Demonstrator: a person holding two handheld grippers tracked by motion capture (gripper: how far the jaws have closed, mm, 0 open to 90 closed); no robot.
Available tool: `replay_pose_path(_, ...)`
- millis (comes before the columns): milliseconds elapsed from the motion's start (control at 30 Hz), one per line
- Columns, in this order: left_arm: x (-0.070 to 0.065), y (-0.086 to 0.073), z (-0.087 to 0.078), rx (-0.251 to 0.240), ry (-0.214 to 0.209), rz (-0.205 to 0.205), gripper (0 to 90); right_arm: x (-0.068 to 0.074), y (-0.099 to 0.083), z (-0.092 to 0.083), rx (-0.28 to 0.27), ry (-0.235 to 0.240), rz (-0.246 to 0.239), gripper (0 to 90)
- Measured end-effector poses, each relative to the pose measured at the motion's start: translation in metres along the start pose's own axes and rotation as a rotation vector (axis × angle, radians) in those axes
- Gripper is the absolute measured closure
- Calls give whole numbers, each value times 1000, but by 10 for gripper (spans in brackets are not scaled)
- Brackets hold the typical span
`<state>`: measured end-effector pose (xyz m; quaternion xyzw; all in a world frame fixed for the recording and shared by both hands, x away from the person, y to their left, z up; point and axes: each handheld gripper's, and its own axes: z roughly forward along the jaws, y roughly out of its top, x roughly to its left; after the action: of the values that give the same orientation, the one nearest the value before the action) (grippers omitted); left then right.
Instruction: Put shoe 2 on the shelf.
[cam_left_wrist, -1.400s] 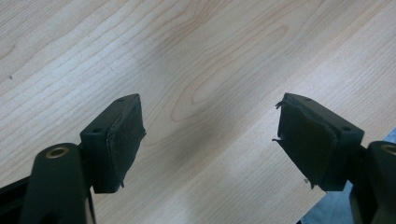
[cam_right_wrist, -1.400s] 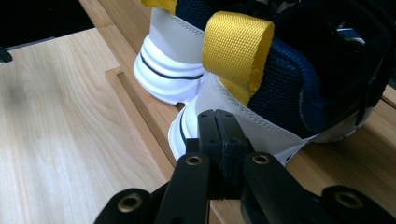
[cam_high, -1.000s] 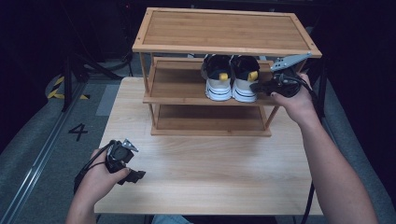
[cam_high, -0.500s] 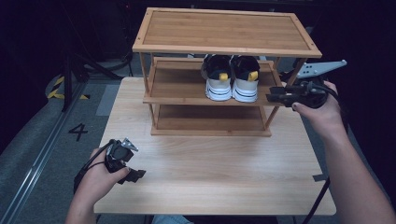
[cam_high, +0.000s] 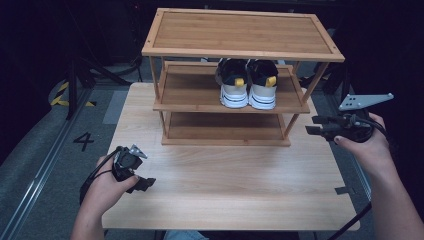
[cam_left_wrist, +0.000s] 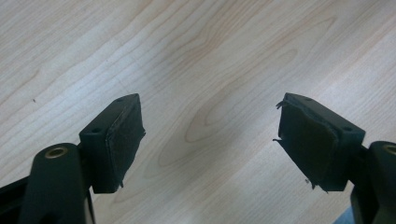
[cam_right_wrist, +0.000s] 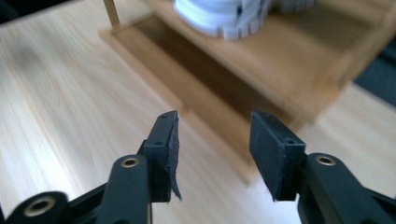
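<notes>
Two hand-held grippers, one three-tier bamboo shoe rack (cam_high: 243, 52) and one pair of sneakers (cam_high: 247, 84) make up the scene on a light wooden table (cam_high: 235, 190). The rack stands at the far middle of the table, with an open top shelf, a middle shelf and a low bottom shelf. The sneakers, black uppers with white soles and yellow heel tabs, sit side by side and touching on the middle shelf, right of its centre, heels toward the person. The left gripper (cam_high: 145, 183) lies low over the near left part of the table, held in the person's left hand (cam_high: 102, 187), well apart from the rack; in the left gripper view its jaws stand wide apart over bare wood grain with nothing between them (cam_left_wrist: 210, 140). The right gripper (cam_high: 312, 125) is held in the right hand (cam_high: 367, 142) off the right end of the rack, near its front right post, jaws pointing left toward the rack, a grey three-cornered plate (cam_high: 365, 100) raised above it. In the right gripper view its jaws stand apart and empty (cam_right_wrist: 214, 154), aimed at the rack's lower corner, with the bottom shelf (cam_right_wrist: 210, 79) beyond them and the white soles of the sneakers (cam_right_wrist: 224, 18) blurred at the top edge. A dark floor with a painted numeral 4 (cam_high: 83, 141) lies left of the table.
</notes>
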<state>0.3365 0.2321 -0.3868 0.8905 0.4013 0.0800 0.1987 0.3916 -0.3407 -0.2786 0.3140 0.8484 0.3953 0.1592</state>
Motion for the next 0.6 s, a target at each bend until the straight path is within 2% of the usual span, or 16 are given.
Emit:
replay_pose_path(67,2,1,-1,-20,12,-11,230,-3,-14,1,40,-15,-6,496)
replay_pose_path(133,4,2,-2,-34,19,-28,229,-6,-28,3,61,-24,19,492)
replay_pose_path(267,9,1,0,-44,31,-50,227,-12,-52,10,51,-22,68,469)
replay_pose_path(400,14,-1,3,-35,36,-83,225,-17,-75,18,69,-15,75,432)
replay_pose_path(433,15,-2,4,-33,36,-86,224,-19,-80,20,71,-12,90,430)
replay_pose_path(533,19,-4,6,-40,38,-101,222,-24,-98,26,56,-8,132,426)
replay_pose_path(600,21,-6,9,-52,44,-121,218,-26,-109,33,47,-11,135,426)
